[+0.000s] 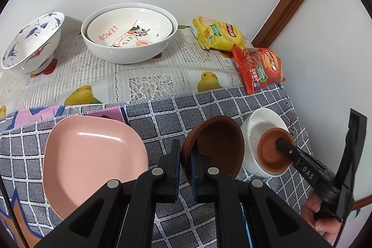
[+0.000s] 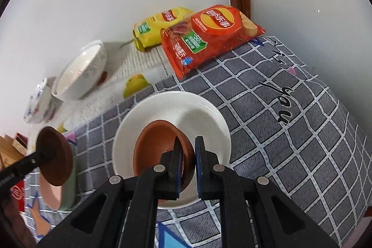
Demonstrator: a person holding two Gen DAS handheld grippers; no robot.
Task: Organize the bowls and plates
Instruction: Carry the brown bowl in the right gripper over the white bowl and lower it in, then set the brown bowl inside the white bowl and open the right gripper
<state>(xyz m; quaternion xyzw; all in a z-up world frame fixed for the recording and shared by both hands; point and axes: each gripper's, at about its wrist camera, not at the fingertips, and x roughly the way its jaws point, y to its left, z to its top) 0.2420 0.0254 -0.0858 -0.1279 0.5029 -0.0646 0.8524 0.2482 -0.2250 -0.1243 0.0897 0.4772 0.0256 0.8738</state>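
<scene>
The left gripper (image 1: 185, 156) is clamped on the rim of a brown bowl (image 1: 216, 145), holding it tipped on edge above the checked cloth (image 1: 162, 115). The right gripper (image 2: 187, 160) pinches the rim of a second brown bowl, the small bowl (image 2: 160, 150), which sits inside the white bowl (image 2: 209, 117); one finger is inside the rim, the other outside, and the gap between the jaws is narrow.

Taking the white bowl as the marker: the tipped brown bowl hangs just beside it on its left, seen from the left wrist view. Further left, on the same cloth, lies a pink plate (image 1: 93, 159). Behind the white bowl, toward the wall, a red chip bag (image 2: 209, 36) rests half on the checked cloth and half on the lace cloth (image 1: 148, 76), with a yellow chip bag (image 2: 160, 27) touching it behind. Well apart to the back left stands a big white bowl (image 1: 130, 48) with a "LEMON" bowl (image 1: 125, 31) nested in it, and beyond that a blue-patterned bowl (image 1: 32, 43).
</scene>
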